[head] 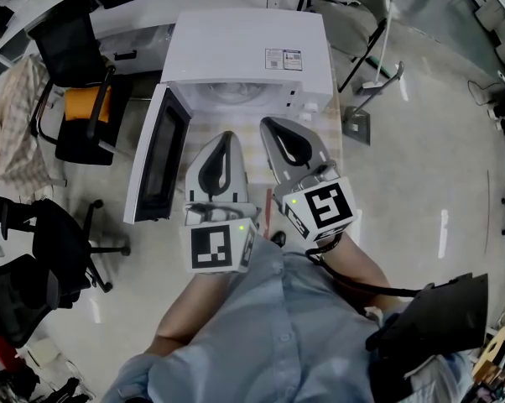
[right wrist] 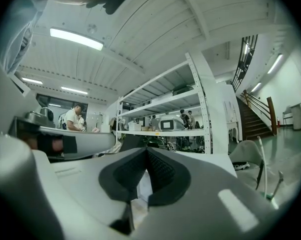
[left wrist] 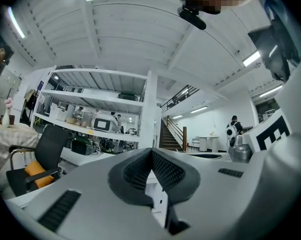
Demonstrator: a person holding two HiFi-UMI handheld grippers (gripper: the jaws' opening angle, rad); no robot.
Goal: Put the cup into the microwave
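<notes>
Facing one open microwave (head: 244,53): two closed, empty hand-held grippers (left (head: 227,134), right (head: 266,123))

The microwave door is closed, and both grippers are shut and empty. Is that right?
Not quite: the door of the microwave is open, swung out to the left, as the head view shows. The rest holds: the left gripper and the right gripper are both shut and hold nothing.
</notes>
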